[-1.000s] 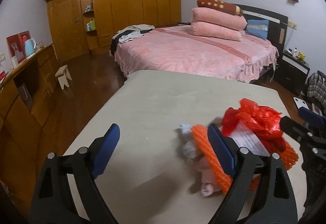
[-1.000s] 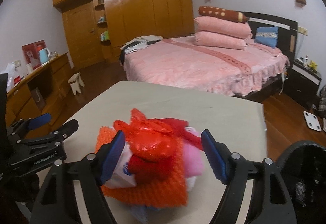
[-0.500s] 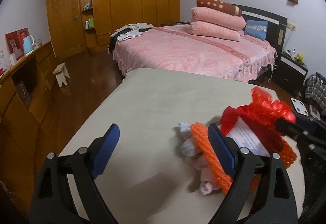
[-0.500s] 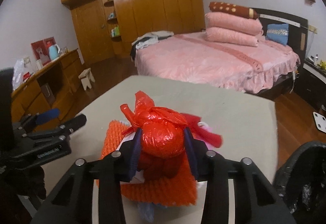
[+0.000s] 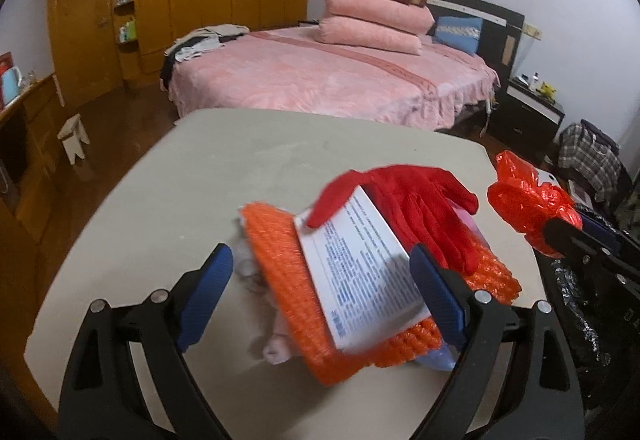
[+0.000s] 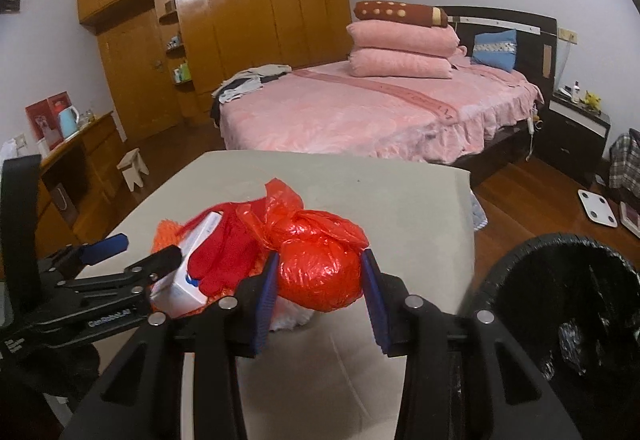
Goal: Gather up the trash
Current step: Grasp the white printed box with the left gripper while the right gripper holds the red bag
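Observation:
A tied red plastic bag (image 6: 320, 272) is held off the beige table (image 6: 360, 192), with my right gripper (image 6: 320, 300) shut on it. In the left wrist view the bag (image 5: 528, 200) and the right gripper (image 5: 576, 230) sit at the right edge, beside the pile. The pile holds an orange foam net (image 5: 288, 276), a white printed box (image 5: 356, 268) and a red glove (image 5: 424, 208). My left gripper (image 5: 320, 292) is open, with the net and box between its fingers. The right wrist view shows the left gripper (image 6: 136, 250) at the pile's left side.
A bin with a black liner (image 6: 560, 300) stands just past the table's right edge, also seen as the black liner (image 5: 580, 304). Beyond the table are a pink bed (image 5: 320, 80), a wooden wardrobe (image 6: 240, 20) and a small stool (image 5: 74, 136).
My right gripper shut on the red bag and carried it right, off the pile. My left gripper moved forward and right, so the net and box now lie between its fingers.

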